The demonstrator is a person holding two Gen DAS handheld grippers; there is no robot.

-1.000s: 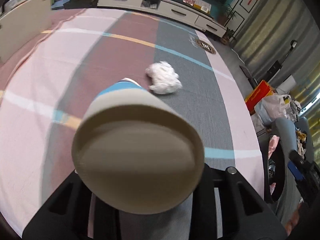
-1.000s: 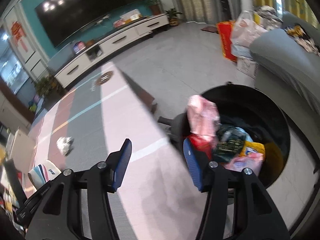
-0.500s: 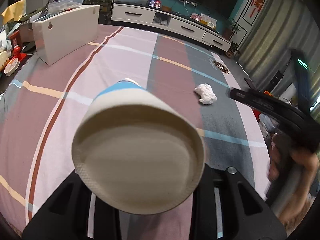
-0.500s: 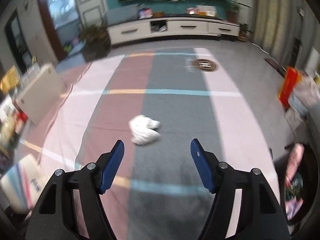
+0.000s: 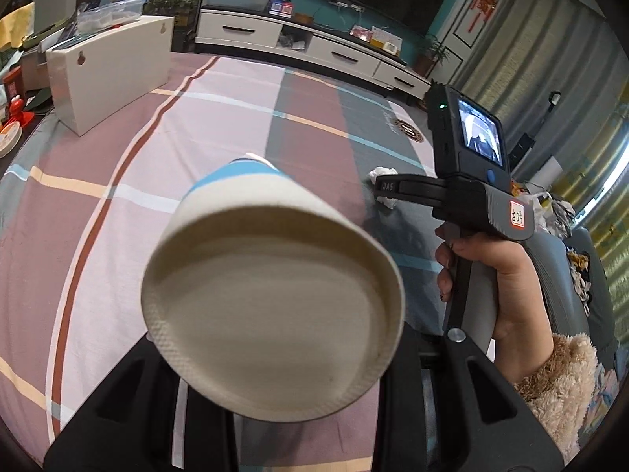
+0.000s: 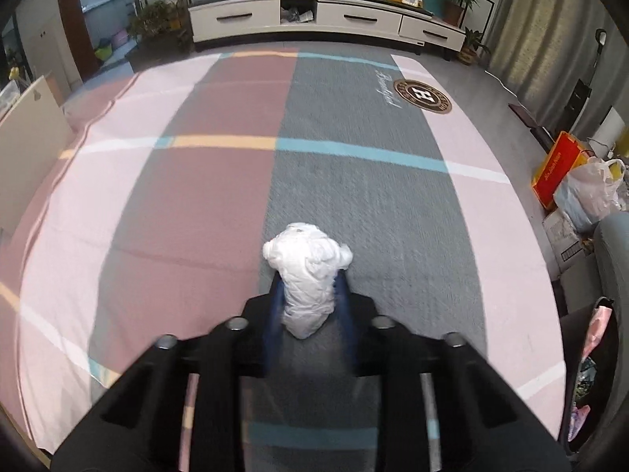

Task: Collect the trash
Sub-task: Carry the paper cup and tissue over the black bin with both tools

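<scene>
A paper cup [image 5: 271,295] with a blue band fills the left wrist view, its base towards the camera. My left gripper [image 5: 275,358] is shut on it; the fingertips are hidden behind the cup. A crumpled white paper wad [image 6: 306,259] lies on the grey stripe of the checked rug [image 6: 196,196]. My right gripper [image 6: 308,303] is closing its jaws, and the blue pads squeeze the wad from both sides. From the left wrist view, a person's hand [image 5: 499,275] holds the right gripper [image 5: 383,188] low over the wad [image 5: 380,173].
A white board [image 5: 114,67] stands at the rug's left edge. A white TV cabinet [image 6: 314,19] runs along the far wall. To the right are a red bag [image 6: 558,165], a plastic bag [image 6: 589,192], a grey sofa [image 6: 617,244] and a black bin [image 6: 578,373] with trash.
My right gripper swung from the bin to the rug, came down over the white wad and closed on it. My left gripper pulled back with the cup still in it.
</scene>
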